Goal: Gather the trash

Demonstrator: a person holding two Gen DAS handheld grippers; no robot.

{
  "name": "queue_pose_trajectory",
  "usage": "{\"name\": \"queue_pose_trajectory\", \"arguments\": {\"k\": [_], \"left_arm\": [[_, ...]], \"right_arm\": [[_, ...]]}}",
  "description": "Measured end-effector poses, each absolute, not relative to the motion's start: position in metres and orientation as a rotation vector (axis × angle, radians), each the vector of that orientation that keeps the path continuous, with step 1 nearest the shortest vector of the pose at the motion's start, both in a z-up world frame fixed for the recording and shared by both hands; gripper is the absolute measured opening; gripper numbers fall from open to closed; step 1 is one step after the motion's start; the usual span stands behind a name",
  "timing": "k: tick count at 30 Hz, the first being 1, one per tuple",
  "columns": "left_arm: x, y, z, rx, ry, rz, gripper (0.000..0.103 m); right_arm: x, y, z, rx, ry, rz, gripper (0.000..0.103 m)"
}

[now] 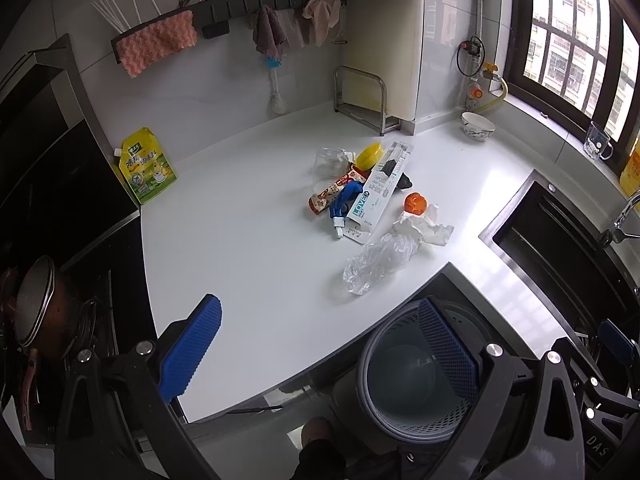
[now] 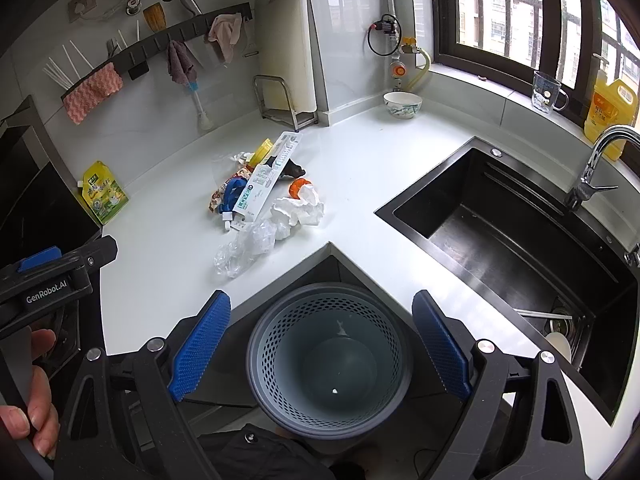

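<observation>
A pile of trash lies on the white counter: a clear plastic bag (image 1: 378,262) (image 2: 244,250), crumpled white tissue (image 1: 424,228) (image 2: 298,210), an orange cap (image 1: 415,203) (image 2: 299,185), a white LOVE package (image 1: 378,192) (image 2: 266,178), a blue strap (image 1: 346,200) and a snack wrapper (image 1: 328,196). A grey perforated bin (image 1: 416,376) (image 2: 330,360) stands on the floor below the counter corner, almost empty. My left gripper (image 1: 320,348) is open above the counter edge. My right gripper (image 2: 320,348) is open above the bin.
A black sink (image 2: 520,240) with a tap (image 2: 596,168) is to the right. A bowl (image 2: 402,105), glass mug (image 2: 549,91), oil bottle (image 2: 610,114), yellow pouch (image 1: 146,168), cutting board (image 1: 384,48) and stove with a pot (image 1: 40,308) surround the counter.
</observation>
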State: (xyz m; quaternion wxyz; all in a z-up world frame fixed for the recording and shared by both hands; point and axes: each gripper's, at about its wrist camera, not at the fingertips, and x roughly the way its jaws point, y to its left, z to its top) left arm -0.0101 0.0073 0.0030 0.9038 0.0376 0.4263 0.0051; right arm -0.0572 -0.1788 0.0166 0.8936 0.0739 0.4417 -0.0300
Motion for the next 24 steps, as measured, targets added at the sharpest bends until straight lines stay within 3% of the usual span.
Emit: {"name": "queue_pose_trajectory", "arguments": {"k": [24], "left_arm": [[-0.043, -0.019, -0.03, 0.059, 0.942, 0.139, 0.097]], "right_arm": [[-0.049, -0.21, -0.02, 0.115, 0.947, 0.134, 0.088]]}}
